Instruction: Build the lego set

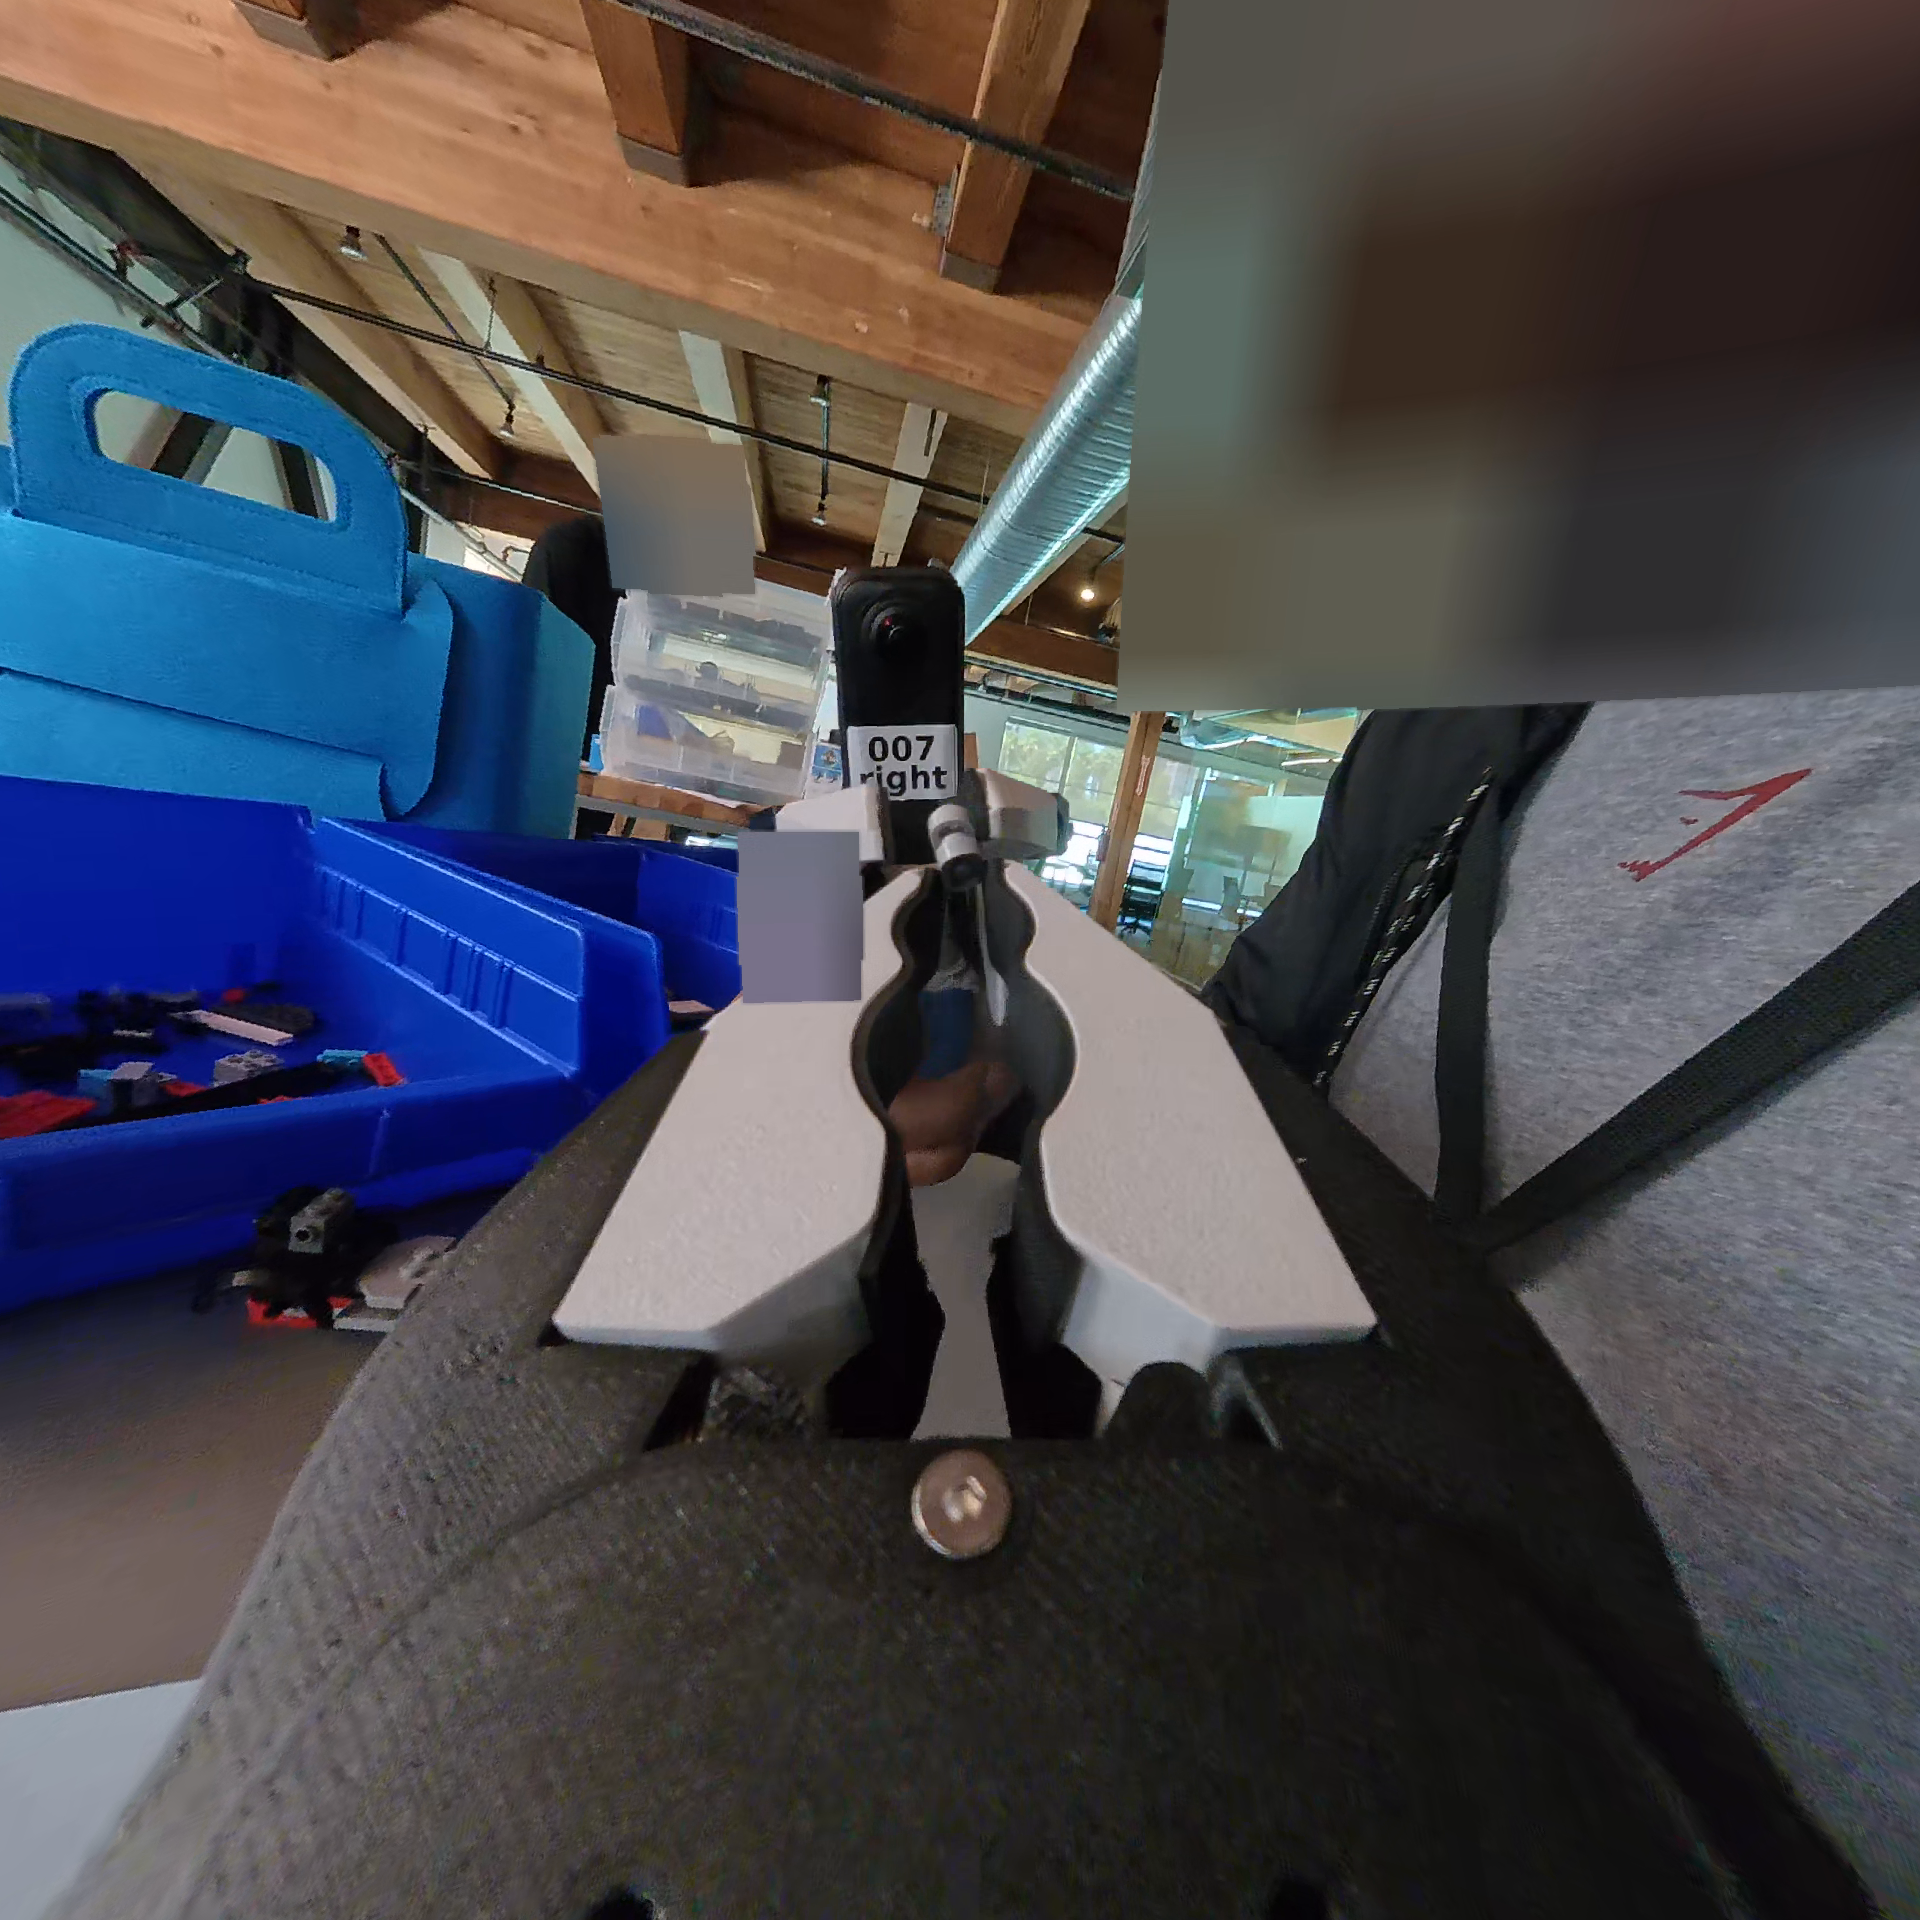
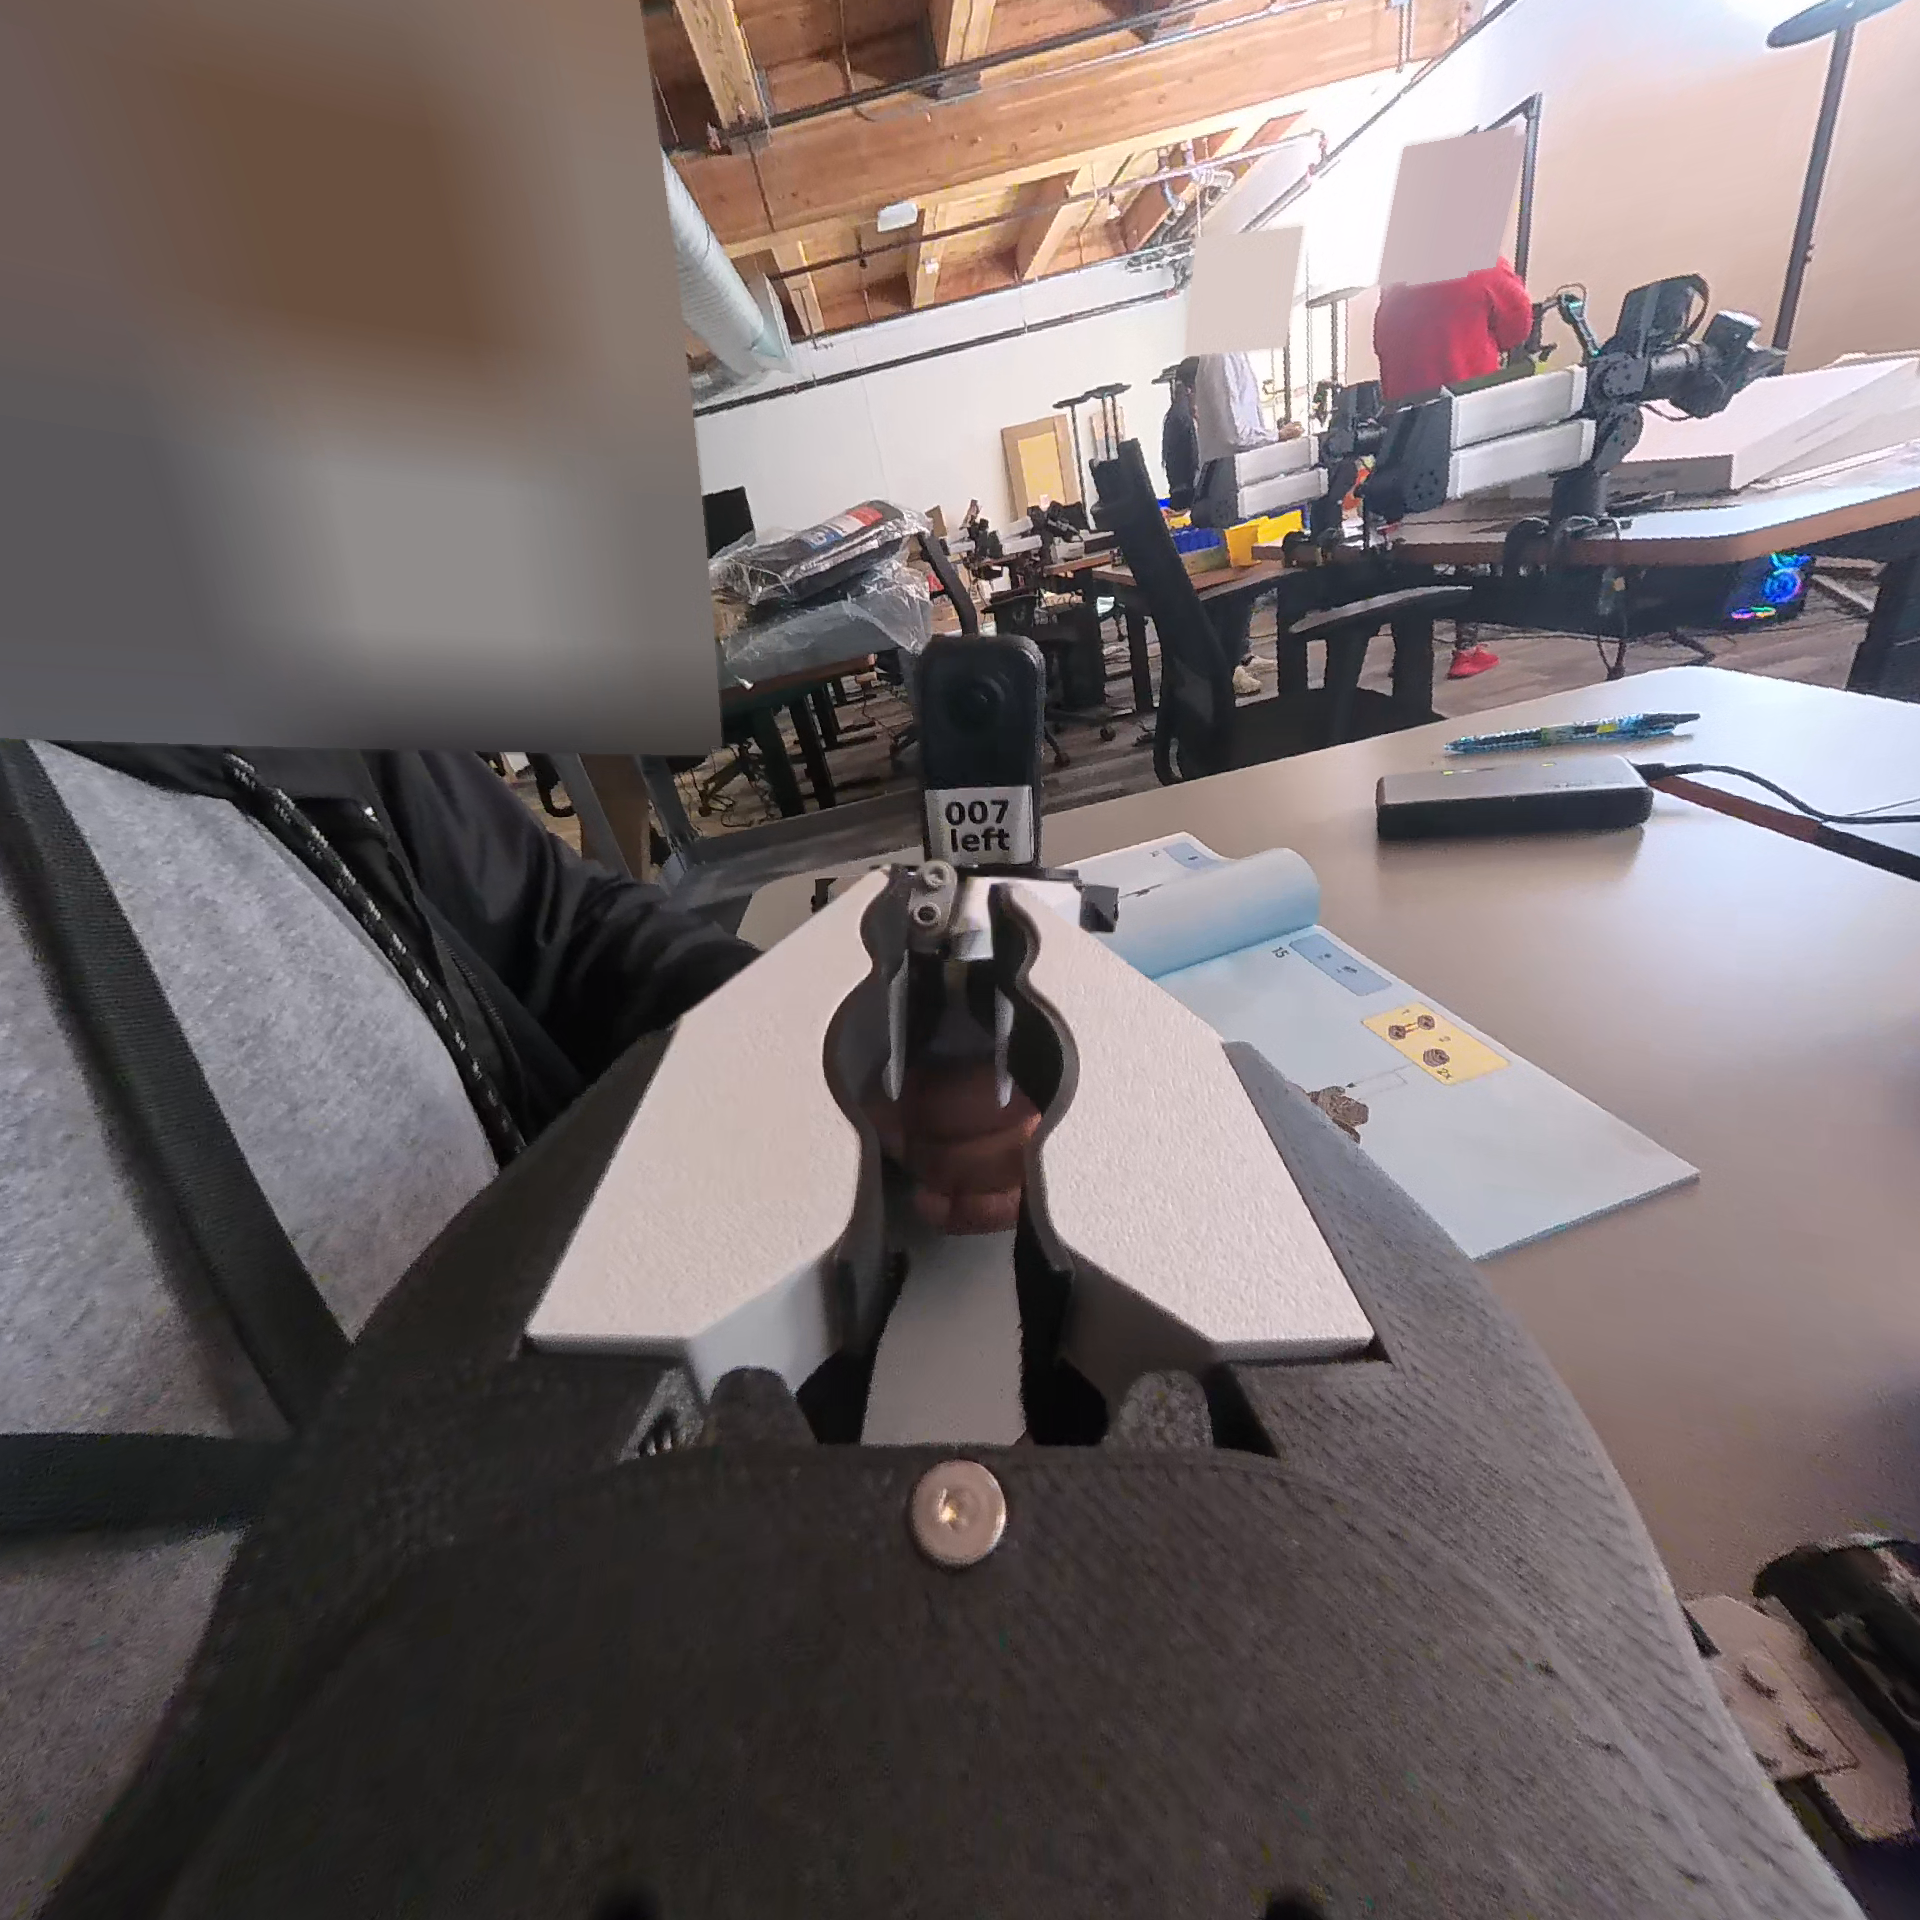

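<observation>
Both grippers are raised in front of the person's grey-shirted chest and point at each other, tip to tip. My left gripper (image 1: 951, 883) has its white fingers almost together around a small grey and black lego piece (image 1: 953, 840). The right gripper's black camera (image 1: 899, 644) stands just behind that piece. My right gripper (image 2: 945, 906) is likewise nearly closed on a small grey piece with two holes (image 2: 930, 900). The left gripper's camera (image 2: 977, 717) faces it. Whether this is one piece or two joined pieces is hidden by the fingers. A hand (image 2: 966, 1153) shows through the gap.
A blue bin (image 1: 499, 1049) with several loose lego parts (image 1: 156, 1060) stands at the left, with a partly built black model (image 1: 312, 1257) in front of it. A blue felt bag (image 1: 208, 582) stands behind. An open instruction booklet (image 2: 1403, 1049), a black power bank (image 2: 1512, 795) and a pen (image 2: 1569, 732) lie on the grey table (image 2: 1714, 1039). The partly built black model (image 1: 312, 1257) is about equally far from each gripper, around 20 centimeters. My right wrist view (image 2: 1842, 1580) looks at it from another angle.
</observation>
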